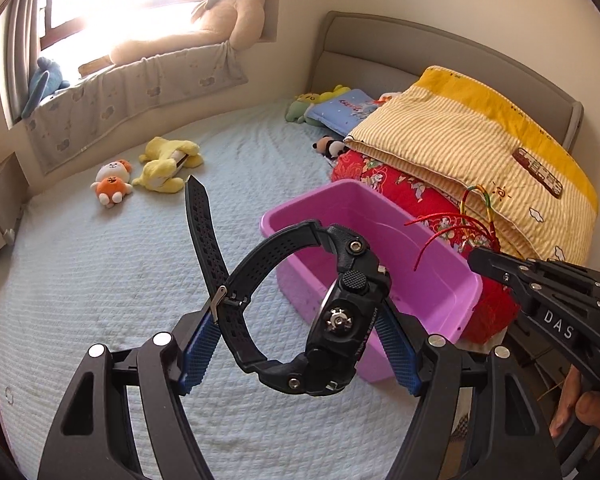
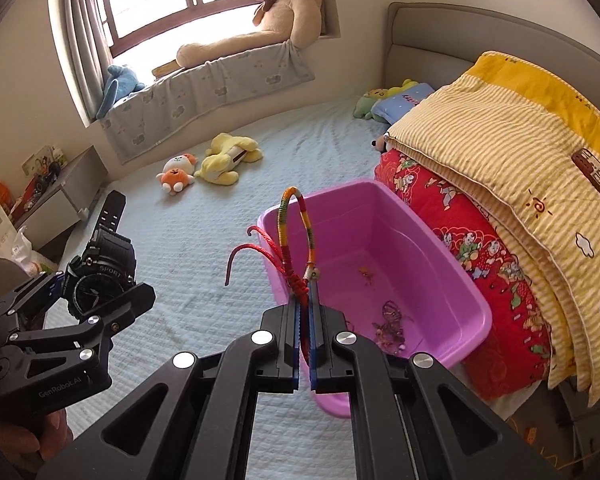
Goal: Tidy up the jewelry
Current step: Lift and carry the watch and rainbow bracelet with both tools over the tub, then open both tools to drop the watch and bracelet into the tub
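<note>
My left gripper is shut on a black sport watch, its looped strap sticking up and left, held above the bed just in front of a pink plastic bin. My right gripper is shut on a braided rope bracelet with red cord tails, held over the near left rim of the bin. Small jewelry pieces lie on the bin floor. The left gripper with the watch shows at the left of the right wrist view; the bracelet shows at the right of the left wrist view.
The bin stands on a pale blue quilted bed cover. Folded red and yellow striped quilts are stacked right of the bin. Plush toys lie at the far side, a big teddy bear on the windowsill, a bedside cabinet at left.
</note>
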Motion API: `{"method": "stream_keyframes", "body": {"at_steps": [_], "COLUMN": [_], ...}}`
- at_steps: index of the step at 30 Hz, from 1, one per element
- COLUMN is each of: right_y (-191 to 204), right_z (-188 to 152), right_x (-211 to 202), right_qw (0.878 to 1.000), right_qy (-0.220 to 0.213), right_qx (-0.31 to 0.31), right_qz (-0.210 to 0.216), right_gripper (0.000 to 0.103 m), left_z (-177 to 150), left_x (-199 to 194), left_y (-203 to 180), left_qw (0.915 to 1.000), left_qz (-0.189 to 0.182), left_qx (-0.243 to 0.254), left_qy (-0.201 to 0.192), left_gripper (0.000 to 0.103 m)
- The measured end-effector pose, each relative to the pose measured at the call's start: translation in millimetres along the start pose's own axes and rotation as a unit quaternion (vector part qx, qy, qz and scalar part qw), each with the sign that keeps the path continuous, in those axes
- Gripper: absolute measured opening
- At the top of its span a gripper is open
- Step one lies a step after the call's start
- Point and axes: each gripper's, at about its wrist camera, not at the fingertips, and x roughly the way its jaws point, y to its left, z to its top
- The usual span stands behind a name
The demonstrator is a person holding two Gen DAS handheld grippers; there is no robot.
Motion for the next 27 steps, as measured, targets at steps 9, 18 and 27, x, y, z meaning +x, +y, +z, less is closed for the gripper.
{"method": "stream_keyframes", "body": {"at_steps": [9, 18, 27], "right_y": [-98.4, -137.5, -143.0], "right_z": [19.0, 11.6, 2.3], "right_x": [53.9, 112.6, 160.3], "right_qw": [0.996, 0.988, 0.979], "right_qy": [0.056, 0.118, 0.179], "right_qx": [-0.037, -0.022, -0.028], "right_qz": [0.065, 0.097, 0.095], "right_gripper": [0.003, 0.003, 0.004], "left_z": [34.1, 48.9, 45.9], "left_x": [79.2, 141.8, 201.2], "left_y": [-72.8, -94.9, -92.1], "left_qw": [0.9964, 0.9943, 0.9902], "left_qz": [0.044, 0.068, 0.063], "left_qx": [-0.064, -0.041, -0.053], "left_qy": [0.034, 0.072, 0.112], "left_gripper": [0.071, 0.071, 0.071]}}
